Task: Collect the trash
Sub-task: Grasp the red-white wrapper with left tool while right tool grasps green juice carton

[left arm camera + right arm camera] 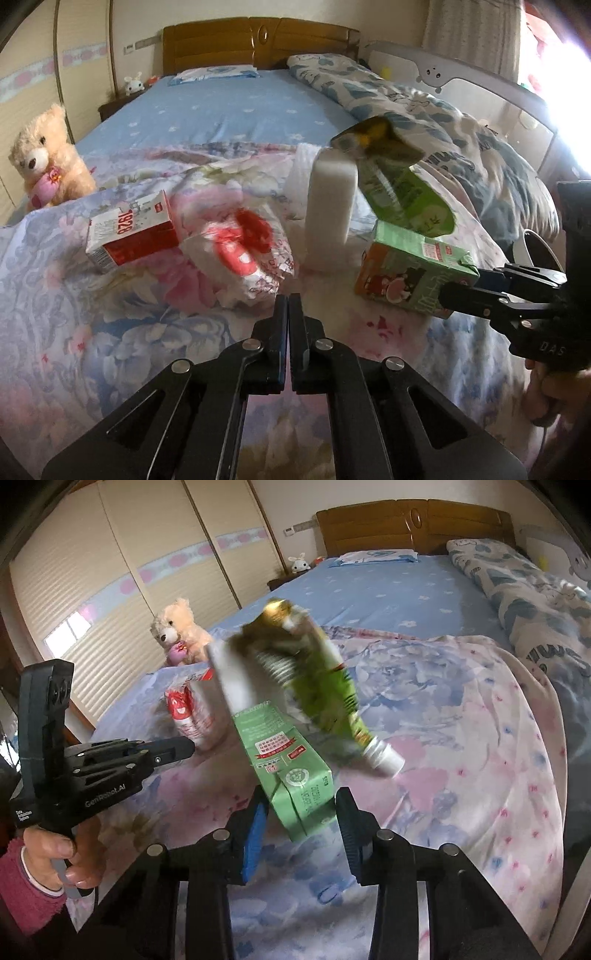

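Observation:
My right gripper (301, 805) is shut on a green drink carton (291, 775), its pads against the carton's two sides; the left wrist view shows this grip at the carton's (413, 273) right end. A green bottle (325, 694) with a white cap leans blurred just behind it, beside a white block (328, 206). A crumpled white and red wrapper (243, 254) and a red and white carton (129, 236) lie on the floral quilt (110, 350). My left gripper (288, 297) is shut on nothing, just short of the wrapper.
A teddy bear (48, 158) sits at the bed's left edge. A rolled patterned duvet (388, 96) runs along the right side by a grey cot rail (461, 77). The wooden headboard (258, 40) is at the far end and a sliding wardrobe (110, 590) stands to the left.

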Action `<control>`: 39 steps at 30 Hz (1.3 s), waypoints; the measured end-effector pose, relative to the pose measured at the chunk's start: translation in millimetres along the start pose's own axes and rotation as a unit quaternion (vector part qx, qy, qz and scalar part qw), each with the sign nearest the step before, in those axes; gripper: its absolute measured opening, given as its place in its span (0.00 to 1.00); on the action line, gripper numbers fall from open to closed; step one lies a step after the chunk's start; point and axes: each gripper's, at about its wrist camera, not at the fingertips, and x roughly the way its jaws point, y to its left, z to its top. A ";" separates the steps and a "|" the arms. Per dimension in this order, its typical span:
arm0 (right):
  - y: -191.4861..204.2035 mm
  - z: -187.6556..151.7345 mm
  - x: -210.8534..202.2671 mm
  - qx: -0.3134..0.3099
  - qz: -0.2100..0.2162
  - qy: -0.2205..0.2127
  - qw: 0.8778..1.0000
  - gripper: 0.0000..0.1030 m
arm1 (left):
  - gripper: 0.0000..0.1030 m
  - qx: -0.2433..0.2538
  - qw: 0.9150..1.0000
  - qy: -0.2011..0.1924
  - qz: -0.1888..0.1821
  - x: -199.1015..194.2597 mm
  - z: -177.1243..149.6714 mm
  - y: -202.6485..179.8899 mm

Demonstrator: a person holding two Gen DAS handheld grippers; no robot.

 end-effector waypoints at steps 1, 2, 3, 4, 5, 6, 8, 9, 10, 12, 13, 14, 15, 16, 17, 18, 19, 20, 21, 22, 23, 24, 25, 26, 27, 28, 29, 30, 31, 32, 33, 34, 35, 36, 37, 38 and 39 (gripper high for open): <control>1.5 -2.5 -3.0 0.001 0.002 -0.002 1.000 0.36 | 0.01 0.002 1.000 -0.003 -0.001 -4.5 -2.9 -1.4; 2.0 -3.8 -4.6 0.004 0.003 -0.004 1.000 0.35 | 0.01 0.003 1.000 -0.005 -0.003 -9.0 -5.4 -2.8; 2.7 -7.3 -9.5 0.009 0.006 -0.007 1.000 0.35 | 0.01 0.002 1.000 -0.007 -0.005 -11.7 -7.9 -2.5; 3.1 -8.6 -12.1 0.013 0.008 -0.009 1.000 0.35 | 0.01 0.000 1.000 -0.007 -0.006 -14.6 -10.5 -2.1; 3.3 -10.9 -16.1 0.017 0.009 -0.011 1.000 0.35 | 0.01 -0.003 1.000 -0.007 -0.009 -17.1 -12.4 -1.3; 3.5 -13.7 -20.8 0.020 0.008 -0.014 1.000 0.34 | 0.01 -0.007 1.000 -0.005 -0.011 -18.1 -13.5 -0.1; 2.9 -19.0 -29.3 0.027 0.002 -0.015 1.000 0.34 | 0.02 -0.020 1.000 0.004 -0.005 -15.1 -12.2 4.4; 2.3 -22.5 -34.4 0.031 -0.005 -0.016 0.999 0.34 | 0.07 -0.026 1.000 0.007 -0.007 -13.1 -10.9 7.1; 2.4 -24.6 -37.0 0.031 -0.011 -0.017 0.999 0.34 | 0.21 -0.033 0.999 0.009 -0.007 -11.7 -10.1 10.0; 3.3 -29.2 -40.1 0.028 -0.015 -0.014 0.999 0.36 | 0.54 -0.046 0.999 0.003 0.005 -9.4 -6.1 15.2; 4.1 -30.9 -39.9 0.027 -0.015 -0.010 0.999 0.37 | 0.63 -0.048 0.999 -0.006 0.012 -8.5 -2.9 17.6; 5.4 -32.0 -39.3 0.025 -0.019 -0.008 0.999 0.38 | 0.65 -0.048 0.999 -0.006 0.018 -6.1 -0.5 19.2; 6.3 -32.5 -38.5 0.024 -0.019 -0.007 1.000 0.46 | 0.69 -0.050 0.999 -0.003 0.021 -1.8 3.2 22.0; 7.8 -32.2 -37.5 0.022 -0.017 -0.007 1.000 0.57 | 0.71 -0.053 0.998 0.000 0.017 2.1 6.1 25.1; 9.0 -31.7 -36.7 0.021 -0.017 -0.009 1.000 0.62 | 0.71 -0.057 0.998 0.003 0.011 6.8 9.4 28.4; 9.9 -29.8 -35.2 0.020 -0.017 -0.012 1.000 0.70 | 0.71 -0.061 0.998 0.006 0.008 11.5 12.0 31.8; 10.4 -28.5 -33.5 0.019 -0.016 -0.013 1.000 0.73 | 0.71 -0.066 0.998 0.008 0.003 16.6 15.0 34.5; 11.2 -26.4 -30.3 0.018 -0.017 -0.011 1.000 0.73 | 0.71 -0.069 0.998 0.007 -0.002 20.5 17.2 36.2; 11.7 -24.8 -26.7 0.016 -0.018 -0.008 1.000 0.73 | 0.70 -0.068 0.998 0.007 -0.004 22.5 17.9 35.8; 12.0 -24.7 -24.6 0.015 -0.018 -0.007 1.000 0.72 | 0.60 -0.066 0.998 0.006 -0.003 25.0 19.0 34.2; 12.2 -24.3 -22.1 0.015 -0.019 -0.005 1.000 0.72 | 0.50 -0.061 0.998 0.008 -0.005 28.0 19.8 32.7; 12.3 -23.5 -19.2 0.014 -0.023 -0.003 1.000 0.71 | 0.31 -0.058 0.998 0.013 -0.013 31.2 20.0 31.2; 12.2 -23.6 -17.5 0.014 -0.026 -0.001 1.000 0.68 | 0.28 -0.055 0.998 0.013 -0.017 31.8 19.2 29.1; 12.1 -23.7 -15.9 0.015 -0.029 0.001 0.999 0.64 | 0.27 -0.050 0.999 0.008 -0.011 29.9 18.4 26.7; 11.7 -24.3 -14.8 0.016 -0.029 0.004 0.999 0.49 | 0.24 -0.044 0.999 0.005 -0.007 27.7 17.2 23.6; 10.8 -25.3 -13.8 0.020 -0.028 0.008 0.999 0.43 | 0.22 -0.039 0.999 0.004 -0.005 25.1 15.5 21.3; 10.3 -26.6 -14.6 0.023 -0.028 0.006 0.999 0.42 | 0.22 -0.036 0.999 0.003 -0.003 20.8 12.4 19.0; 9.4 -27.9 -17.1 0.028 -0.029 0.003 0.999 0.37 | 0.21 -0.035 0.999 0.003 -0.003 17.4 9.7 18.0; 8.3 -29.7 -19.4 0.033 -0.026 0.001 0.999 0.34 | 0.21 -0.035 0.999 0.003 -0.003 14.0 6.9 17.2; 6.8 -31.6 -22.4 0.041 -0.023 -0.001 0.999 0.34 | 0.21 -0.035 0.999 0.002 -0.004 7.5 1.5 15.4; 5.9 -33.8 -25.5 0.047 -0.023 -0.004 0.999 0.33 | 0.21 -0.037 0.999 0.001 -0.007 3.8 -1.8 14.5; 4.8 -36.3 -29.1 0.051 -0.024 -0.007 0.998 0.33 | 0.21 -0.040 0.999 0.001 -0.011 -1.4 -6.1 13.5; 4.5 -38.7 -33.0 0.055 -0.026 -0.010 0.998 0.33 | 0.21 -0.044 0.999 0.000 -0.017 -9.2 -12.0 11.5; 3.7 -41.8 -38.5 0.059 -0.029 -0.015 0.998 0.33 | 0.21 -0.046 0.999 -0.002 -0.020 -14.5 -15.8 10.2; 3.4 -43.6 -41.6 0.063 -0.030 -0.018 0.997 0.33 | 0.21 -0.048 0.999 -0.004 -0.025 -21.2 -20.9 7.5; 2.6 -46.2 -46.6 0.067 -0.033 -0.022 0.997 0.32 | 0.21 -0.049 0.998 -0.004 -0.029 -25.5 -24.6 5.2; 2.3 -48.2 -50.3 0.071 -0.035 -0.025 0.997 0.31 | 0.21 -0.050 0.998 -0.005 -0.034 -30.8 -29.0 1.3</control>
